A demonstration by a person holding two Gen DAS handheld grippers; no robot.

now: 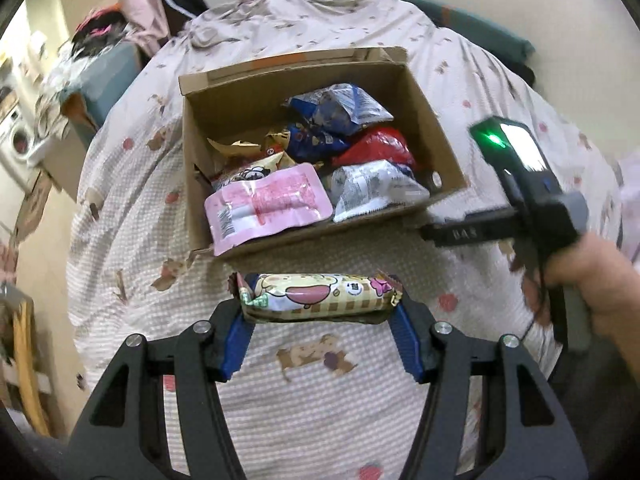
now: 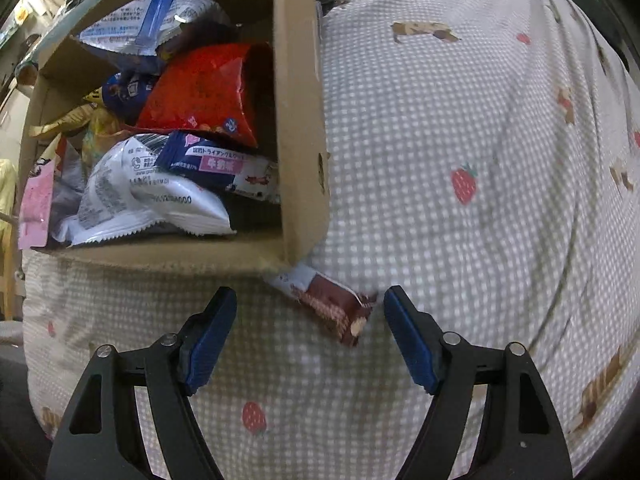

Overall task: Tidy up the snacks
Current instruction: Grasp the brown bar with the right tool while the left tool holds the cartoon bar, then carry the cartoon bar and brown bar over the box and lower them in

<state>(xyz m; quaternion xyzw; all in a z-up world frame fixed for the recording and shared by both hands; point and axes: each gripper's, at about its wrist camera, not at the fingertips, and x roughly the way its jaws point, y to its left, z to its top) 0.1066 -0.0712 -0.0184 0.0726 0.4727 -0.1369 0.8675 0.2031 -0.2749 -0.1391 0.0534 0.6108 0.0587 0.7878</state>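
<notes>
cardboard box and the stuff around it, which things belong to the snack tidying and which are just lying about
Part of the job:
- cardboard box, partly filled with snacks
- cartoon-print snack pack, held between the left gripper jaws
- brown wafer bar on the bedspread by the box corner, ahead of the open right gripper

Just lying about:
- strawberry-print bedspread
- clothes pile
- washing machine
</notes>
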